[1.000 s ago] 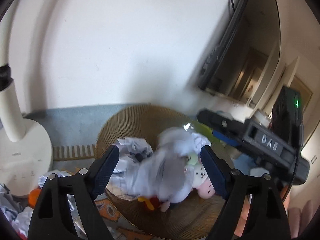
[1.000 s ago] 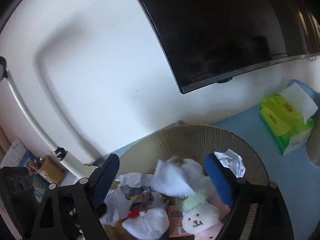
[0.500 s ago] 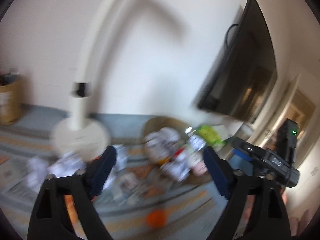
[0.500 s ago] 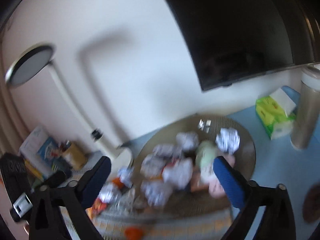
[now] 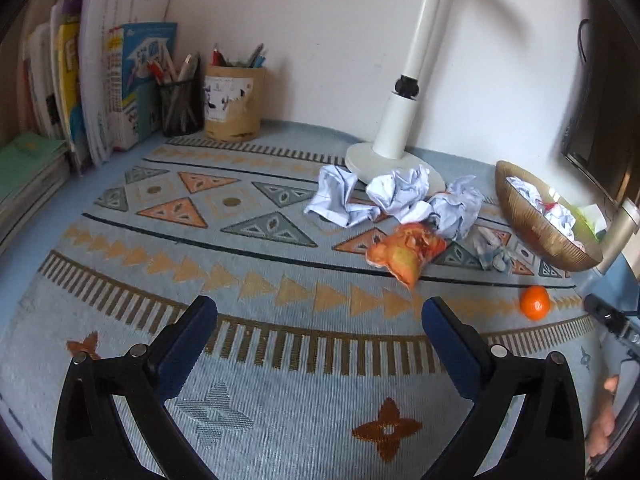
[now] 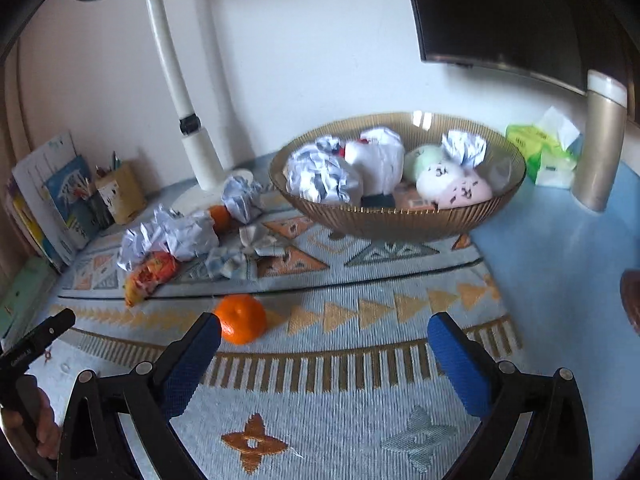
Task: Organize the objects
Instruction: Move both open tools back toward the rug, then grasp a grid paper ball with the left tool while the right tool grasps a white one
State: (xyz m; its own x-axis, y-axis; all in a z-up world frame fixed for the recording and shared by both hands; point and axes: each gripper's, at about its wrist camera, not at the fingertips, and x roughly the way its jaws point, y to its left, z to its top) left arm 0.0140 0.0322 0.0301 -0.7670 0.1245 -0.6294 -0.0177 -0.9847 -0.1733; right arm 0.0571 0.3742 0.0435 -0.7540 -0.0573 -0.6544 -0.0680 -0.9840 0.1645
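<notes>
Amber ribbed glass forms the bowl (image 6: 400,220), which sits on the patterned mat (image 6: 360,400) near the wall. It holds crumpled paper balls (image 6: 324,176), a white plush piece and a pink-and-green plush toy (image 6: 452,184); what lies beneath these cannot be made out. In the left wrist view the bowl (image 5: 536,224) is cut by the frame edge and only part of its contents shows.

Left gripper (image 5: 318,322): jaws spread wide, nothing between them, hovering over bare mat (image 5: 280,360). Right gripper (image 6: 324,338): jaws likewise wide and empty; its left finger partly covers the near edge of a tangerine (image 6: 241,318) lying on the mat.

Loose items outside the bowl: three crumpled papers (image 5: 400,192) beside the lamp base (image 5: 384,160), an orange snack packet (image 5: 406,252) just in front of them, and a knotted pale cloth (image 6: 240,256) between packet and bowl. A second tangerine (image 6: 219,218) is half hidden behind the papers.

A pen holder (image 5: 234,104) and books (image 5: 100,80) stand at the far left. A tissue pack (image 6: 544,152) and a gold-coloured flask (image 6: 600,136) stand right of the bowl, the flask overlapping the pack. The monitor (image 6: 520,12) is cropped by the frame.
</notes>
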